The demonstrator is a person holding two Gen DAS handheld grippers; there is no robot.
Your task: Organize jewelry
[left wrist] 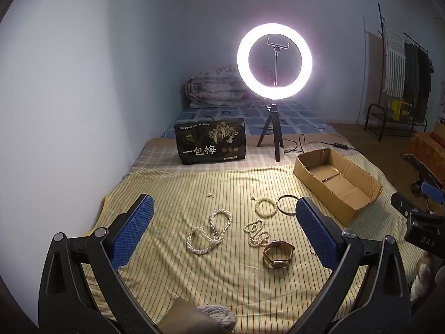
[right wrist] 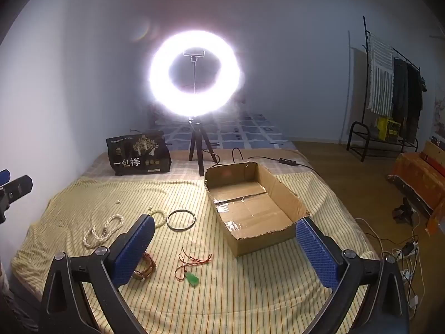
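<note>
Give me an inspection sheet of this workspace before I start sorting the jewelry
Surface: bed under a yellow striped sheet, wrinkled.
Job's things: pearl strand, second bead strand, bead bracelet, black bangle, watch, green pendant on a red cord, all loose on the sheet; cardboard box open, no jewelry in it.
Clutter: black printed bag.
Grippers: left tool and right tool open, holding nothing.
Cables: ring light lead behind the box; tangle on the floor.
Surroundings: lit ring light, clothes rack.
</note>
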